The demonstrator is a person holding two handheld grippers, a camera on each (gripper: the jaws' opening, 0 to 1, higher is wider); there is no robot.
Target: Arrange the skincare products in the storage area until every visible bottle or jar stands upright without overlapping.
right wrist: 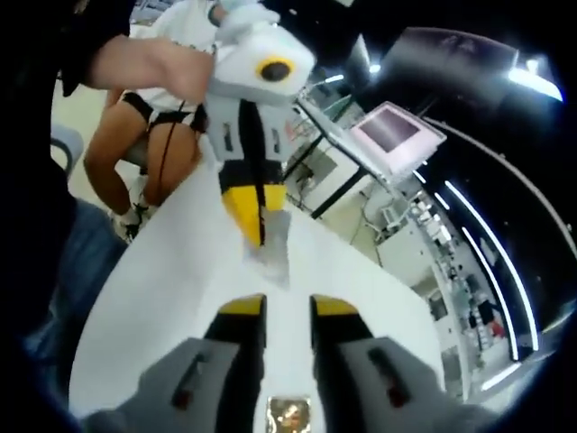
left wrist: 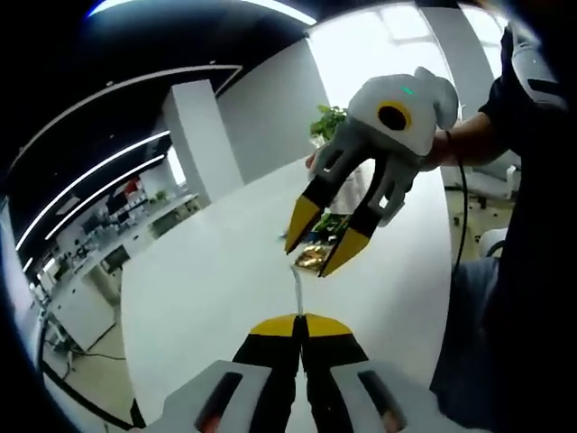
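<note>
My left gripper [left wrist: 298,323] is shut on a thin clear packet [left wrist: 297,287], which I see edge-on above its yellow tips. In the right gripper view the left gripper [right wrist: 256,225] points down at me with that translucent packet [right wrist: 275,245] hanging from its tips. My right gripper [right wrist: 288,308] stands open over the white table [right wrist: 162,298]. From the left gripper view the right gripper [left wrist: 317,251] hangs tips-down with its jaws apart. A small gold item [left wrist: 314,258] shows between those tips. The gold item [right wrist: 290,415] also sits low between the right jaws. I cannot tell whether it is held.
A person stands at the table's edge, with an arm [left wrist: 469,135] and a hand [right wrist: 153,63] on the grippers. A potted plant [left wrist: 328,122] is at the far end of the table. Office desks [left wrist: 108,244] and a screen [right wrist: 395,131] lie beyond.
</note>
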